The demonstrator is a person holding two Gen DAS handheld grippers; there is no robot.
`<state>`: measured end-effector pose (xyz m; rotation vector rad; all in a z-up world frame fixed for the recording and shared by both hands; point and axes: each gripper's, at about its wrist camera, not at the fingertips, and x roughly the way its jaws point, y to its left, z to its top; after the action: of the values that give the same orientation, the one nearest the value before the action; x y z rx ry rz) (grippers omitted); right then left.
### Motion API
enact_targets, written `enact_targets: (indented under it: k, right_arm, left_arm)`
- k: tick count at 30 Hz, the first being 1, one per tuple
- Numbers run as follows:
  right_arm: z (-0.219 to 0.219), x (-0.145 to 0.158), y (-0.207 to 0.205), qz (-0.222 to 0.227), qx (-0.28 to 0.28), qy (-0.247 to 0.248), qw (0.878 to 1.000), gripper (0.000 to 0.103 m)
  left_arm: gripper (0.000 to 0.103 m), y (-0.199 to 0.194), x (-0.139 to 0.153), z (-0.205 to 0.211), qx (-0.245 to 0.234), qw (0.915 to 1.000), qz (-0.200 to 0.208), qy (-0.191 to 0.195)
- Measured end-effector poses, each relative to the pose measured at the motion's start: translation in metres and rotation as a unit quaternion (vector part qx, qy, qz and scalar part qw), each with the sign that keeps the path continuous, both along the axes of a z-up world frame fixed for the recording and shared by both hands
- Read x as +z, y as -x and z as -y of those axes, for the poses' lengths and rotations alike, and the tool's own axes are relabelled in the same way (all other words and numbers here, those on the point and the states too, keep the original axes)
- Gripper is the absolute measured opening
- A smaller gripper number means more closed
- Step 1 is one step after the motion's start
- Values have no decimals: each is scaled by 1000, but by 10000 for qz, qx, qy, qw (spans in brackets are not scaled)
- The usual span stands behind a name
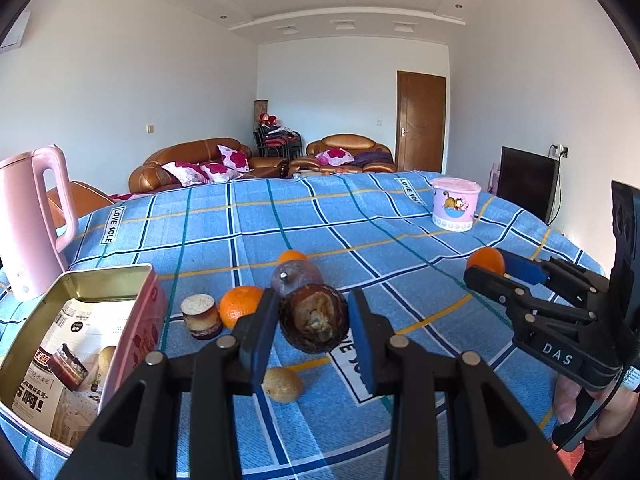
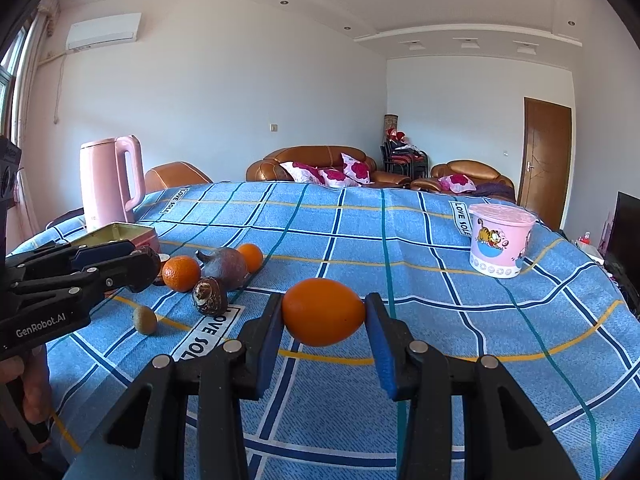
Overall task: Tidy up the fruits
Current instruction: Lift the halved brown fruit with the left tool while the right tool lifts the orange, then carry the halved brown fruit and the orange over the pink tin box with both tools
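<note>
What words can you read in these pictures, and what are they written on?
"LOVE SOLE": white labels on the blue checked cloth.
"DAS": right hand-held gripper, on its body.
"GenRobot.AI": left hand-held gripper, on its body.
Printed paper in the pink tin: big Chinese characters, small print too blurred to read.

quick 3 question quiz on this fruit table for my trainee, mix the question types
1. True or false: the pink tin has its lid on.
2. What do the right gripper's jaws grip? A) the orange B) a kiwi C) the kettle
3. Fill in: besides the gripped one, ___ oranges lie on the blue cloth.
Key: 1 false, it is open. 2 A. 3 two: the near orange and the far orange.
</note>
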<state>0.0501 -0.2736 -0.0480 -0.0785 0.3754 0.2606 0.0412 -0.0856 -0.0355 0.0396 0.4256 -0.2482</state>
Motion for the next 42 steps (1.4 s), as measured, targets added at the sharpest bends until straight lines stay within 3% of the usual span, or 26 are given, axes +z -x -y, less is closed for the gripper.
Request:
enact_targets:
  k: [28,42]
  right_arm:
    - [2,3,12,361,191,-66,9991,43]
    - [-5,6,6,189,290,-7,9994,43]
  left_arm:
    - [37,16,5,-3,109,9989,444,69]
    - [37,22,12,-15,175,9986,470,187]
